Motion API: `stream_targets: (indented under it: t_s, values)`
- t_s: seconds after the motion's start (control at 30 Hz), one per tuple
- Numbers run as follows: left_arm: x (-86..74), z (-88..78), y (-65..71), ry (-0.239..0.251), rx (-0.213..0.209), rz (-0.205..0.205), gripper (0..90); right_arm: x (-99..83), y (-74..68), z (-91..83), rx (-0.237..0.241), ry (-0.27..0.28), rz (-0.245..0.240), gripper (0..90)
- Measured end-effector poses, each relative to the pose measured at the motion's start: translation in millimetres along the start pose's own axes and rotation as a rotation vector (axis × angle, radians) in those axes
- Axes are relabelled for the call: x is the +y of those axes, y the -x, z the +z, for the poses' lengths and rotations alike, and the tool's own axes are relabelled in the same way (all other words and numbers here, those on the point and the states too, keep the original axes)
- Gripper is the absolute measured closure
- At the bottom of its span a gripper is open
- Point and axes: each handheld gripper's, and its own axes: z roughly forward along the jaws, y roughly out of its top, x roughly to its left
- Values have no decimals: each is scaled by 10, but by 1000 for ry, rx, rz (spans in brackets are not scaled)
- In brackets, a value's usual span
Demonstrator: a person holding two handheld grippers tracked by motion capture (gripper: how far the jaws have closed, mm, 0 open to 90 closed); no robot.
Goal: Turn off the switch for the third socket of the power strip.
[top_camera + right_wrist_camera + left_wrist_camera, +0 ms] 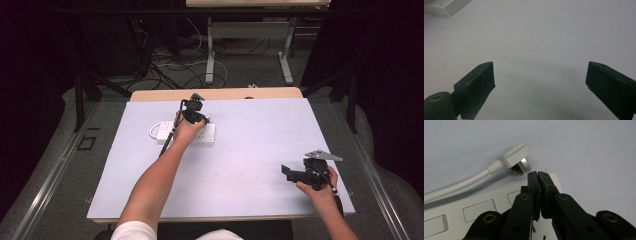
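Table with a pale lilac-white top takes up most of the high view; your forearms come in from the bottom edge. Power strip, white, lies flat left of centre toward the far side, rocker switches along it in the left gripper view. Its white cable ends in a plug lying on its side just beyond the strip's end, prongs bare, not inserted. Your left gripper sits over the strip end, jaws pressed together, nothing between them. Your right gripper hovers near the table's right front, well apart from the strip, jaws spread wide, empty.
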Motion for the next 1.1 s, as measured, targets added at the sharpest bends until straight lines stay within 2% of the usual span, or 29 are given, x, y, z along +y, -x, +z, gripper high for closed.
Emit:
stream_targets:
  t_s: [0.13,0.2,0.33,0.47,0.73,0.87,1.1]
  values:
    - [-9,17,-11,-9,5,-5,900,1,-1,-1,-1,3,0,78]
    - [-9,17,-20,-14,14,7,900,0,-1,0,0,0,-1,78]
    - [-16,29,-18,-25,12,-17,900,0,-3,1,1,0,-2,78]
    - [-20,32,-25,-27,13,-13,900,0,-3,0,1,-1,0,78]
    - [-49,35,-47,-4,-2,-31,900,0,-4,1,0,-1,-3,78]
    - [-64,44,-66,18,5,-39,900,1,-15,3,-1,-2,1,78]
    - [-61,41,-85,12,-5,-33,900,0,-11,4,-3,-2,0,78]
